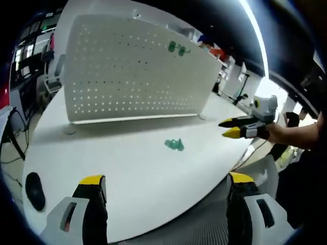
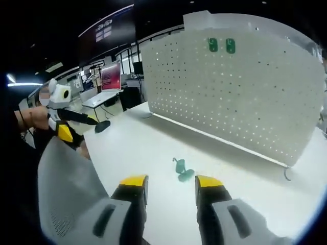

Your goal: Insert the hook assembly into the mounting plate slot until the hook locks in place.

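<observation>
A green hook assembly [image 1: 174, 145] lies loose on the white table [image 1: 133, 168], also seen as the green hook [image 2: 181, 170] just beyond my right fingertips. The white perforated mounting plate [image 1: 138, 71] stands upright at the back of the table, with two green hooks [image 1: 177, 49] set near its top; the same plate [image 2: 230, 87] carries these hooks [image 2: 221, 45]. My left gripper [image 1: 166, 181] is open, well short of the hook. My right gripper [image 2: 166, 182] is open with nothing between its jaws; it enters the left gripper view as the right gripper [image 1: 228, 128].
A black round object [image 1: 34, 190] rests near the table's left edge. Desks, monitors and chairs [image 2: 110, 81] fill the room behind. A person's hand [image 1: 286, 133] holds the right gripper. The table's front edge curves close to both grippers.
</observation>
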Available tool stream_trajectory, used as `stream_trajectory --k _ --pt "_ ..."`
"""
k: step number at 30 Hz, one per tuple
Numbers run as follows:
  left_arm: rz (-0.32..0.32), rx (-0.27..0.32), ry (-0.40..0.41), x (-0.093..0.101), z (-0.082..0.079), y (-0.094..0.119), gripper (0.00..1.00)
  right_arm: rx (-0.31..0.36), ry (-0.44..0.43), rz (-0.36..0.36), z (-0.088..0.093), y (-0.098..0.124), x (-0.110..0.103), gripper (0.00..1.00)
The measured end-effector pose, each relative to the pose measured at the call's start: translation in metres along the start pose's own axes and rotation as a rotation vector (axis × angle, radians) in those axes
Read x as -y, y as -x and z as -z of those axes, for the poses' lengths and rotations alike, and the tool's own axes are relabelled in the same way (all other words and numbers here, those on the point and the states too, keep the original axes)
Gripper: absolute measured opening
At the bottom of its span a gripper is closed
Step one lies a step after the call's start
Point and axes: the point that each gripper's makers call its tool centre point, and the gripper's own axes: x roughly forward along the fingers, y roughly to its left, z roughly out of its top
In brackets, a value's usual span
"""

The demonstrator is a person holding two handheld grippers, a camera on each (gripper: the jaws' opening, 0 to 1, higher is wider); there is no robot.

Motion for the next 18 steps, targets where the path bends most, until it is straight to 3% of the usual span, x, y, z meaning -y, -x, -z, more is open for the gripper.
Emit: stream_trajectory --k 8,18 --pt "-0.004 -0.021 0.023 -0.002 0.009 0.0 0.99 -0.061 0.063 -0.067 0.008 -0.026 0.002 0.3" --pt "-0.003 -0.031 0.038 -0.006 0.008 -0.006 0.99 -0.121 0.111 -0.119 0.012 -0.073 0.015 0.25"
